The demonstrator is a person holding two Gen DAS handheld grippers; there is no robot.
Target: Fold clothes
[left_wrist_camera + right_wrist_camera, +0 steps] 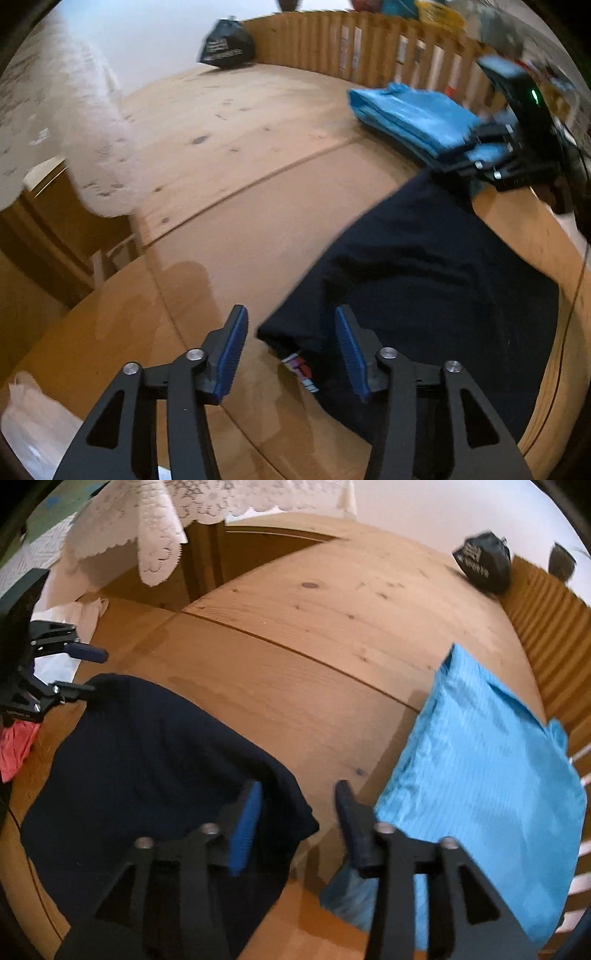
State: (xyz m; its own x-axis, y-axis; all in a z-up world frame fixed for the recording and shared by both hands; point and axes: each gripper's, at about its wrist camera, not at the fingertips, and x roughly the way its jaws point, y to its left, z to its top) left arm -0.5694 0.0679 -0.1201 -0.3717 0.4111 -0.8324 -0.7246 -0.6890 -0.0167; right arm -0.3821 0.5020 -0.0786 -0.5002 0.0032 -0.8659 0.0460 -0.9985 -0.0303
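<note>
The dark navy cloth garment [155, 760] lies flat beside the folded light-blue cloth [480, 760]. Both grippers' jaws are spread, holding nothing: it may be awaiting folds or already folded.

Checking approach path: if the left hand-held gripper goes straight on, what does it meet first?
Probably the near corner of the dark navy garment, lying between the open left hand-held gripper fingers; depth is unclear.

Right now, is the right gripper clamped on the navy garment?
No: the right gripper is open, over the navy garment's corner, gripping nothing.
</note>
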